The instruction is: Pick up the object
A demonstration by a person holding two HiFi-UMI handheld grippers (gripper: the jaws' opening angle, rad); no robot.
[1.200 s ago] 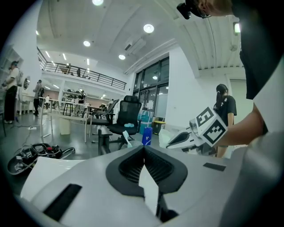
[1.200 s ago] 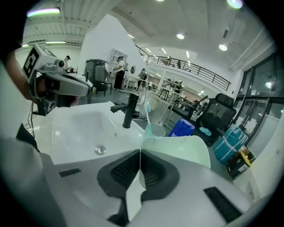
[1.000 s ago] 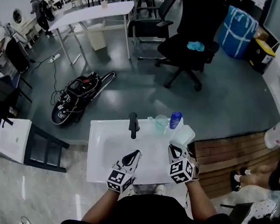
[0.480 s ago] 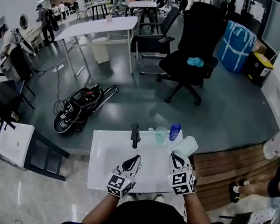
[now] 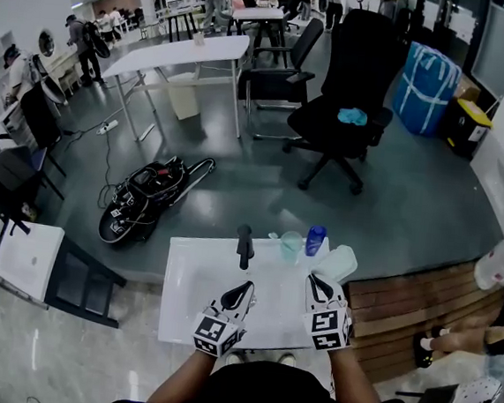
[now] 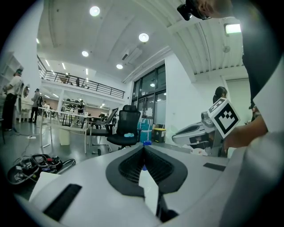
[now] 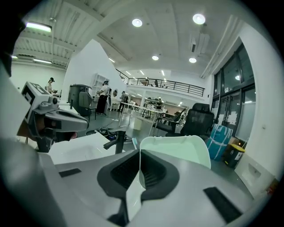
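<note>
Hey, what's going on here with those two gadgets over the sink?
A person stands at a white sink holding a gripper in each hand. The right gripper is shut on the rim of a pale green plastic container at the sink's right edge, near a clear cup and a blue bottle. The left gripper is shut with nothing in it, over the basin in front of the black faucet.

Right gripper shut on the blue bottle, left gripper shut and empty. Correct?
No. The right gripper is shut on the pale green tub, not the blue bottle; the right gripper view shows it. The left gripper is shut and empty.
</note>
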